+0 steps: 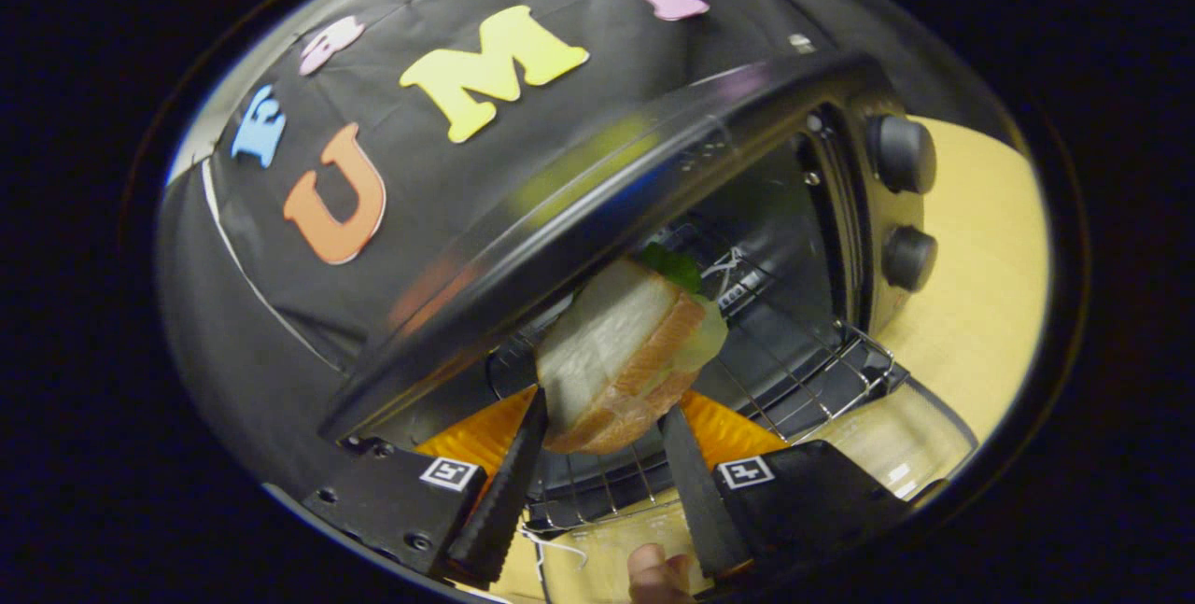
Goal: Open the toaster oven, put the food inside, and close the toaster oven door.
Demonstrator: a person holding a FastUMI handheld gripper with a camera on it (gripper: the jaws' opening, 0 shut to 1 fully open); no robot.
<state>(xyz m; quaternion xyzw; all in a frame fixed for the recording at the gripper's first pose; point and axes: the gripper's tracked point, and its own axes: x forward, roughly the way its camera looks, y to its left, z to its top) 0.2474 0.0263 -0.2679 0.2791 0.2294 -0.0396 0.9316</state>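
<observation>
My gripper point(604, 413) is shut on a sandwich point(616, 343) of white bread with a brown crust and green lettuce at its far end. Both fingers press on its near end. The sandwich reaches into the mouth of the black toaster oven point(597, 203), just under the oven's top edge and above the wire rack point(803, 371). The oven's glass door point(896, 455) lies folded down, open, beneath and beside the fingers. The whole view is tilted. I cannot tell whether the sandwich touches the rack.
Two black knobs point(901, 154) sit on the oven's front panel beside the cavity. The oven stands on a light wooden table point(980, 287). A person's fingertip point(653, 571) shows just behind the fingers.
</observation>
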